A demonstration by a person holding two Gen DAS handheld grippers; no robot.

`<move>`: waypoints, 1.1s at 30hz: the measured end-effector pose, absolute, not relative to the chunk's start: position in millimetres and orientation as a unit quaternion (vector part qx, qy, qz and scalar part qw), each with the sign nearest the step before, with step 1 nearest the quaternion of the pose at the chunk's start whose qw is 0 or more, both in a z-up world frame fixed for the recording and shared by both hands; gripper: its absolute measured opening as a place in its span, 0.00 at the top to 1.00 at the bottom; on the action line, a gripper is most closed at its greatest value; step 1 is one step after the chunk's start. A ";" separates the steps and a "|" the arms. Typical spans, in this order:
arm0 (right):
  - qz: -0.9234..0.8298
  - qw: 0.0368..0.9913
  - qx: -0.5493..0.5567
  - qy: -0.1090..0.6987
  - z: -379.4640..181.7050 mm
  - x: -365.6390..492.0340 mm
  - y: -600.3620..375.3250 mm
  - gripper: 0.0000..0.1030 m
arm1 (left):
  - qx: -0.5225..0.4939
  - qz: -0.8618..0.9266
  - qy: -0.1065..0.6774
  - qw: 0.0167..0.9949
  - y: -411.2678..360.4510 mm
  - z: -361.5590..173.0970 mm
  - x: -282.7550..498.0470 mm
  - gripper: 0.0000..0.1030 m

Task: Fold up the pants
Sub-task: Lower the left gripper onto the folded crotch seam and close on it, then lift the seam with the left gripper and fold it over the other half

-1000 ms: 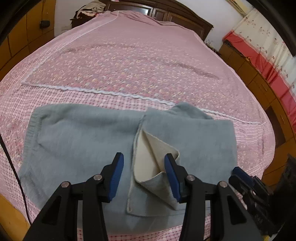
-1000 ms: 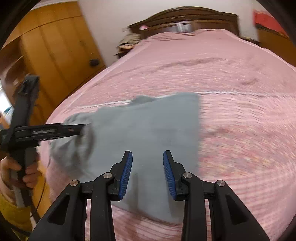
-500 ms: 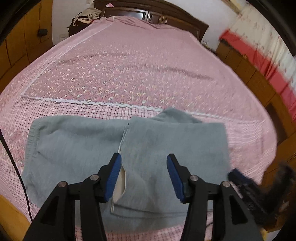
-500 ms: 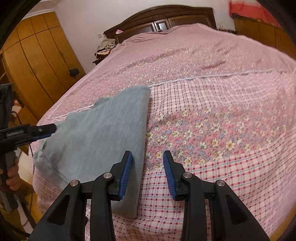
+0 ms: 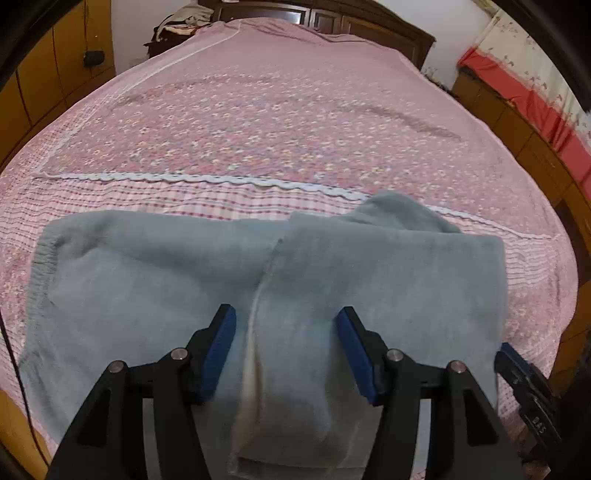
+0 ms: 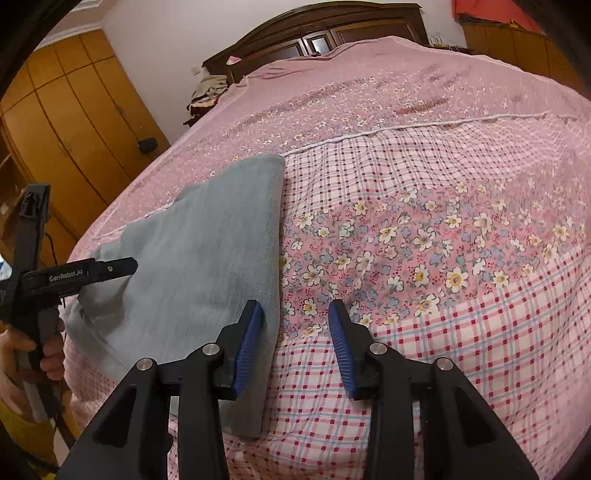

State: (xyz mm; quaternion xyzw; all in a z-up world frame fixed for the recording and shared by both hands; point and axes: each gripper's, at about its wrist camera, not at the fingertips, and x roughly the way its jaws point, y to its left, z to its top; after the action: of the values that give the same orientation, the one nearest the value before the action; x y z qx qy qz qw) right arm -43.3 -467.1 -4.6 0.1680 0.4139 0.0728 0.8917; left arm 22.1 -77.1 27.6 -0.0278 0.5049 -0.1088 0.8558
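Grey-blue pants [image 5: 369, 280] lie folded flat near the front edge of the pink bed [image 5: 280, 122], elastic waistband at the left. My left gripper [image 5: 287, 350] hovers low over their near middle; its jaws are opening, and a cream-lined cuff edge [image 5: 251, 354] lies loose below the gap. In the right wrist view the pants [image 6: 207, 258] lie at the left. My right gripper [image 6: 295, 341] stands over their right folded edge, jaws opening slightly and gripping nothing. The left gripper [image 6: 107, 267] shows there too, held by a hand [image 6: 22, 354].
A dark wooden headboard [image 6: 314, 33] closes the far end of the bed. Orange wardrobes [image 6: 74, 122] stand at the left and a pile of clothes [image 6: 207, 92] lies near the headboard. A red and floral cloth [image 5: 535, 96] covers cabinets at the right.
The cuff flap that my left gripper held up, cream lining showing, now lies flat, and its jaws stand wider. My right gripper swung from over the pants to their right edge and sank lower.
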 end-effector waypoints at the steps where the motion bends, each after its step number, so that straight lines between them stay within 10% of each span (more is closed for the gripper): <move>1: 0.074 0.892 0.170 0.412 -5.3 -43.8 -467.1 0.62 | -0.031 -0.116 0.503 0.856 -78.6 27.4 20.8 0.42; 4: 0.079 0.892 0.174 0.410 -5.4 -44.5 -466.6 0.60 | -0.018 -0.115 0.495 0.861 -84.6 25.6 17.5 0.48; 8: 0.085 0.891 0.180 0.408 -8.8 -45.7 -471.2 0.59 | -0.049 -0.132 0.491 0.860 -84.1 30.8 12.2 0.86; 33: 0.083 0.900 0.175 0.389 0.4 -54.9 -457.3 0.52 | -0.074 -0.131 0.459 0.875 -74.1 38.7 -1.9 0.93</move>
State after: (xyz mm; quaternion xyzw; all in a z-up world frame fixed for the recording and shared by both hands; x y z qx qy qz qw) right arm -54.9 -457.3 0.4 0.1751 0.3894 0.0833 0.9004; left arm -1.9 -74.1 38.7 -0.0738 0.4594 -0.1310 0.8754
